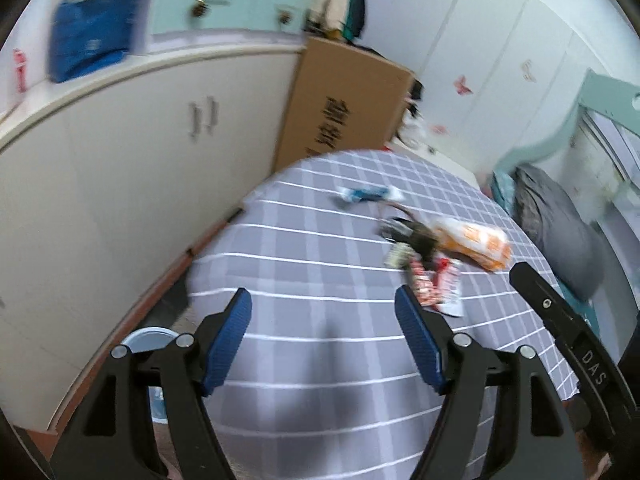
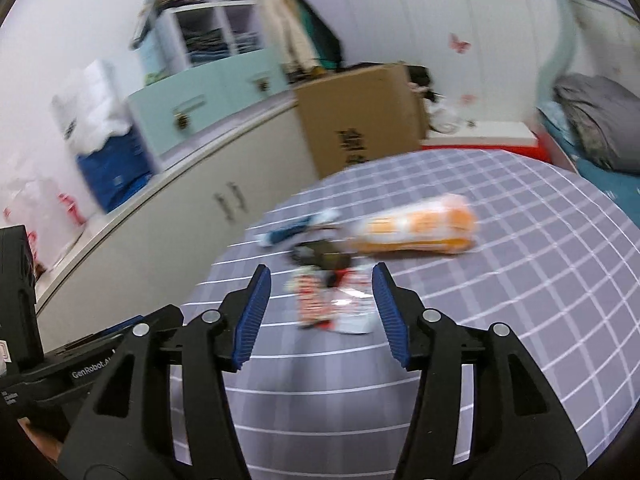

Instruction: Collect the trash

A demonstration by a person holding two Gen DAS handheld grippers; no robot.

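Observation:
Trash lies on a round table with a grey checked cloth (image 1: 304, 248). An orange and white snack bag (image 1: 476, 242) (image 2: 416, 226), a red and white wrapper (image 1: 434, 284) (image 2: 328, 300), a dark crumpled wrapper (image 1: 408, 234) (image 2: 320, 256) and a blue and white wrapper (image 1: 366, 194) (image 2: 296, 228) lie close together. My left gripper (image 1: 324, 312) hangs open above bare cloth, left of and nearer than the pile. Open too, my right gripper (image 2: 320, 288) hovers short of the red and white wrapper, which shows between its blue pads (image 2: 256, 312). Both views are blurred.
Cream cabinets (image 1: 120, 184) curve along the left, a large cardboard box (image 1: 344, 96) behind the table. A round white and blue container (image 1: 150, 340) sits on the floor under the table's left edge. Grey bedding (image 1: 556, 224) lies at the right. The other gripper's body (image 1: 568, 336) (image 2: 80, 364) shows in each view.

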